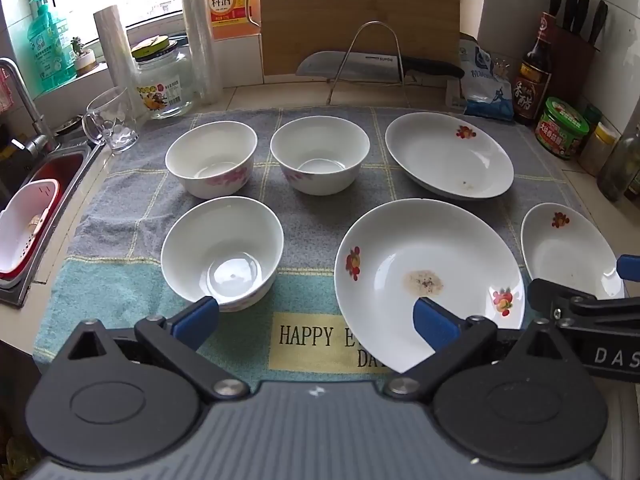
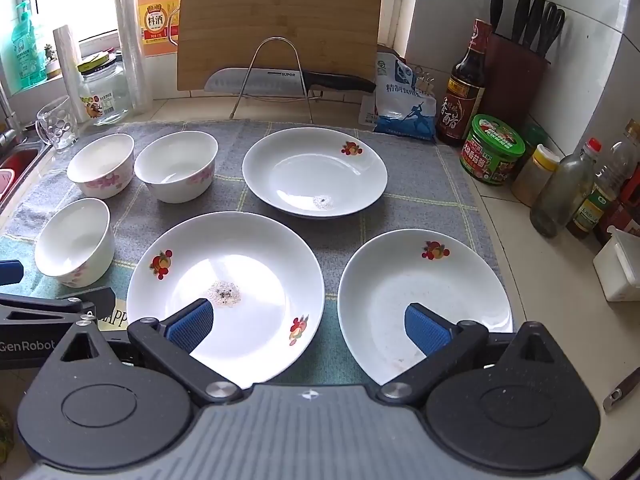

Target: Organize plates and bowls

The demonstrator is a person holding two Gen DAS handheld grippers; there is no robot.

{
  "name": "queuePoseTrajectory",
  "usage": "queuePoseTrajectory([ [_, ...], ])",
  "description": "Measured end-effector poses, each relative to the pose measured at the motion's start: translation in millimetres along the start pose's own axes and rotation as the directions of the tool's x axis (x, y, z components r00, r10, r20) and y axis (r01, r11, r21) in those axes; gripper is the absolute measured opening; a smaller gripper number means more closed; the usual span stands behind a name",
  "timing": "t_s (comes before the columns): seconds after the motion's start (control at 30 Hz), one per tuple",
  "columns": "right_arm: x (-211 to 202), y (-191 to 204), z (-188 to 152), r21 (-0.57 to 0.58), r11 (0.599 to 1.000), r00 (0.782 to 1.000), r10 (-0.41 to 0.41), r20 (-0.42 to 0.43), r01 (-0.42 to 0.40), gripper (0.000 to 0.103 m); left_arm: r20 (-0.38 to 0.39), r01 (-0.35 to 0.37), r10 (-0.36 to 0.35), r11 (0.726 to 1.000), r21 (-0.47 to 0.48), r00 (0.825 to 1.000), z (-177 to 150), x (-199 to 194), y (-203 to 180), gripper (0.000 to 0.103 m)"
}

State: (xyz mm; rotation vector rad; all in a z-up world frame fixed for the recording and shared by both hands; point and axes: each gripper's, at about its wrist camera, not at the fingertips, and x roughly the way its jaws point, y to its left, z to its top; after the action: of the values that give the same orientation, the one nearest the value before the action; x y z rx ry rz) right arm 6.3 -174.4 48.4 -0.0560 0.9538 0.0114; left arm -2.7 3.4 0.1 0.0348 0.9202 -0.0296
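Nothing was sorted yet, judging by the layout: every dish sat alone on the cloth (image 2: 420, 168) covering the desk, none stacked. Going left to right, three bowls took the left side: the far-left bowl (image 1: 211, 159) and the middle bowl (image 1: 319, 154) stood just beside each other in the back row, apart by a narrow gap, and the near bowl (image 1: 222, 252) sat in front of them, close to the left tool (image 1: 316, 318). Three plates took the right side: the back plate (image 2: 315, 172), the stained plate (image 2: 225, 296) at near center with a dried smear in its well, and the right plate (image 2: 425, 304) just beside it, rims close but whether they touched could not be told. The left tool hung above the cloth's near edge with jaws wide apart and empty, one pad over the stained plate's rim without clearly touching it. The right tool (image 2: 308, 326) was likewise spread wide and empty, pads straddling the gap between the stained plate and the right plate. Left to do, as a judgement: all of it, likely nesting the bowls into one stack and the plates into another.
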Motion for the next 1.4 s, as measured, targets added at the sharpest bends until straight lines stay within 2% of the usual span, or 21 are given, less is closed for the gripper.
queuePoseTrajectory([
  [1.4, -3.6, -2.5, 0.0, -0.012, 1.000, 1.000, 0.000, 0.004, 0.000, 0.103, -0.003, -0.008, 0.008, 1.000, -0.003, 1.000, 2.3, -1.8, -3.9, 0.102],
])
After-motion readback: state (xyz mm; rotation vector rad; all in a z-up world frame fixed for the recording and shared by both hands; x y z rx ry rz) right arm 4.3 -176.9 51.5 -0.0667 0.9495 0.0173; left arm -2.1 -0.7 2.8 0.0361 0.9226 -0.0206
